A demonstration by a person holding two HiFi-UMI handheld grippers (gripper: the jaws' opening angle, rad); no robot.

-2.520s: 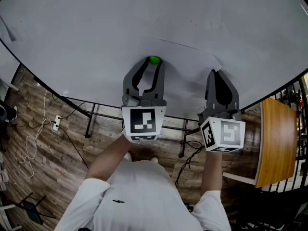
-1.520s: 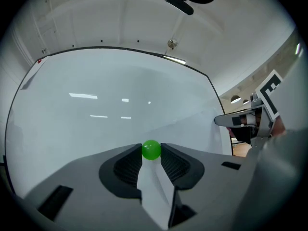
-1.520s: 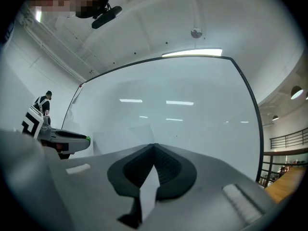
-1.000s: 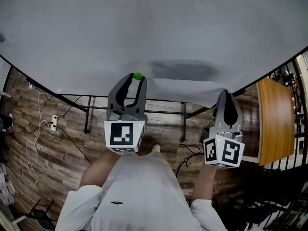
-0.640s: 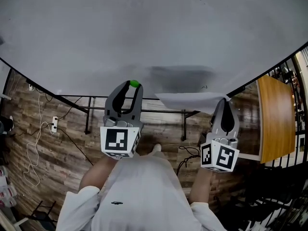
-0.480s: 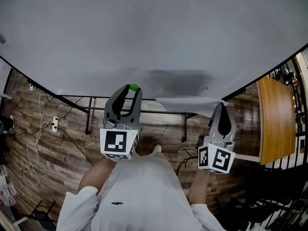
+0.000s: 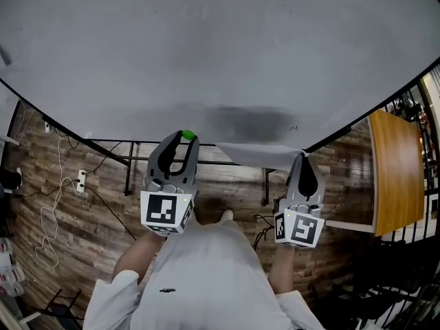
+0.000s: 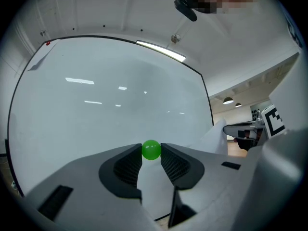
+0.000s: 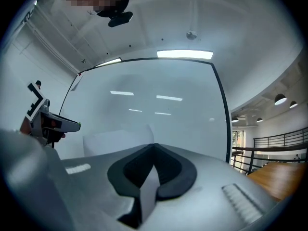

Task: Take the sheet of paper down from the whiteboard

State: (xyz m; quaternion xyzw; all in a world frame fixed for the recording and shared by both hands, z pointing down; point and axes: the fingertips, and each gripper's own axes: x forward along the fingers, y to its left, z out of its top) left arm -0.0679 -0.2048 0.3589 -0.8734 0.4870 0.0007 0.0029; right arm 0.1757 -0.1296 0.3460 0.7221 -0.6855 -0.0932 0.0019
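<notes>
The white sheet of paper (image 7: 260, 155) hangs free of the whiteboard (image 7: 220, 47), below its lower edge. My right gripper (image 7: 303, 156) is shut on the sheet's right corner. In the right gripper view the sheet (image 9: 117, 139) runs between the closed jaws and spreads out to the left. My left gripper (image 7: 185, 137) is shut on a small green ball magnet (image 7: 187, 135), left of the sheet. In the left gripper view the magnet (image 8: 150, 149) sits pinched at the fingertips, with the paper (image 8: 212, 138) to the right and the whiteboard (image 8: 106, 105) behind.
A wooden tabletop (image 7: 395, 170) and a black railing (image 7: 430, 184) stand at the right. The board's black stand legs (image 7: 129, 167) rise from the wood floor, where cables (image 7: 48, 212) lie at the left. The person's body fills the lower middle.
Both grippers have come down and back from the board. The paper has come off the whiteboard with the right gripper. The green magnet has left the board with the left gripper.
</notes>
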